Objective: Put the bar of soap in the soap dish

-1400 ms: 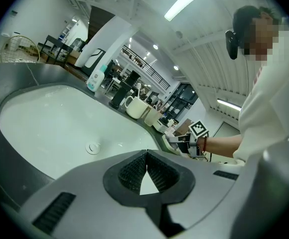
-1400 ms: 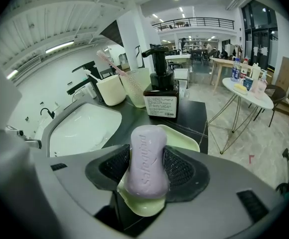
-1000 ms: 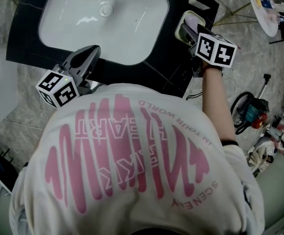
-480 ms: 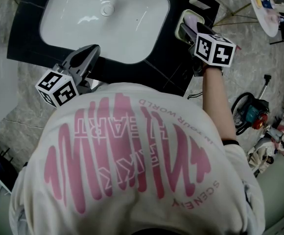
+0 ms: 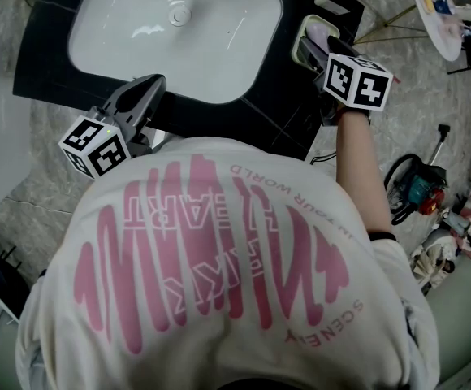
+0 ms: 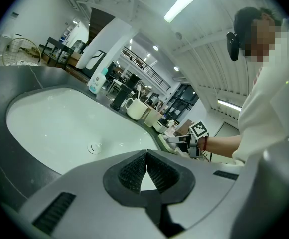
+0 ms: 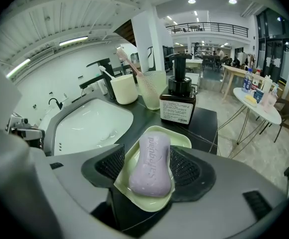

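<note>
1. Bar of soap [image 7: 153, 173], lilac: lying lengthwise in the pale green soap dish [image 7: 182, 137].
2. Soap dish: sitting on the dark bench [image 7: 207, 118], just beside the white sink [image 5: 179, 51].
3. Right hand-held gripper [image 7: 147, 157]: reaching down over the dish, its jaws spread wide and just having been opening. The bar is lying between the pads without being squeezed.
4. Left hand-held gripper [image 6: 146, 156]: pointing across the sink's near rim, jaws pressed together with nothing between them.
5. Dark pump bottle [image 7: 178, 103]: standing just behind the dish.
6. Cream cup [image 7: 123, 89] and clear cup [image 7: 152, 91]: standing beside the bottle, toothbrushes sticking up.
</note>
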